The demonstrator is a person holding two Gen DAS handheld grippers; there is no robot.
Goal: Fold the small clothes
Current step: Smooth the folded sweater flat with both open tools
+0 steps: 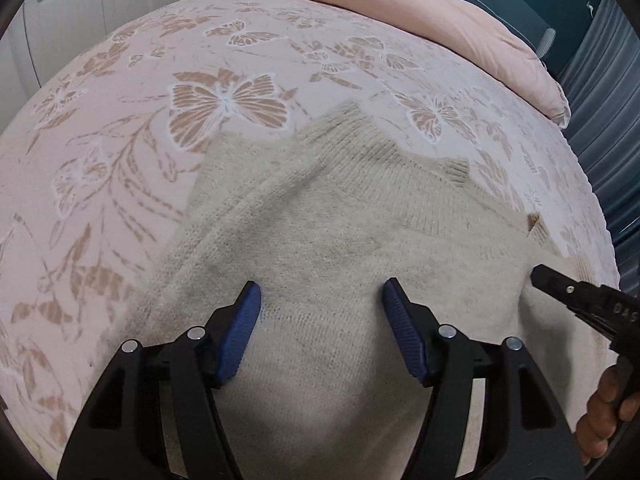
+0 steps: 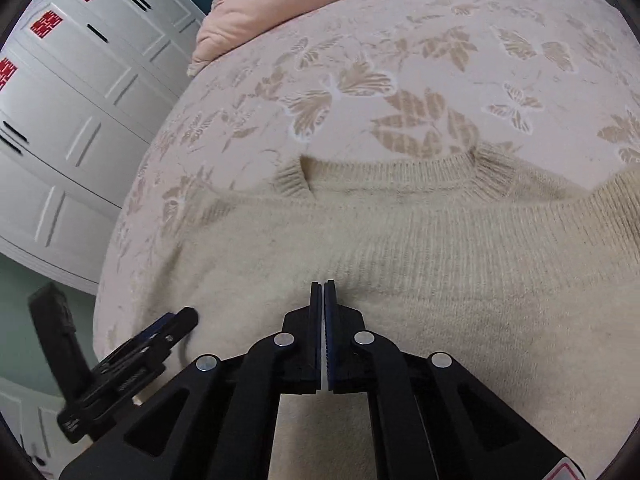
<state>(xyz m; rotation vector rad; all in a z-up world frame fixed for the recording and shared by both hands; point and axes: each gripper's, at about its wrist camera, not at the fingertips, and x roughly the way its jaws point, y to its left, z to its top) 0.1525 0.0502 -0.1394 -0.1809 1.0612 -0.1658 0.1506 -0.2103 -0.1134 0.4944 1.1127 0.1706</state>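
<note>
The bed (image 1: 120, 208), under a pink bedspread patterned with tan butterflies and leaves, fills most of both views. A folded pink quilt (image 1: 440, 12) lies across the top of the left wrist frame, and white wardrobe doors (image 2: 80, 120) run down the left edge of the right wrist frame.

On the spread lies the cream knitted sweater (image 1: 328, 232), taking up the centre and lower half of both frames. It is already doubled over in places, with a ribbed band crossing the middle of the right wrist view and small ribbed ends poking out at its upper edge. It looks soft, fuzzy and limp: light to lift, in no way fragile, but sure to sag and stretch rather than hold a line. The knit should not slip from ridged pads — the risk is pinching only the top layer. The firmer ribbed band or a corner of the hem looks the best place to take hold, through all layers at once.

The left gripper (image 1: 320, 308) hangs over the sweater at lower centre of its frame with jaws spread wide and nothing pinched. The right gripper (image 2: 323, 292) has its blue pads pressed together at lower centre — no cloth visibly caught between them.
</note>
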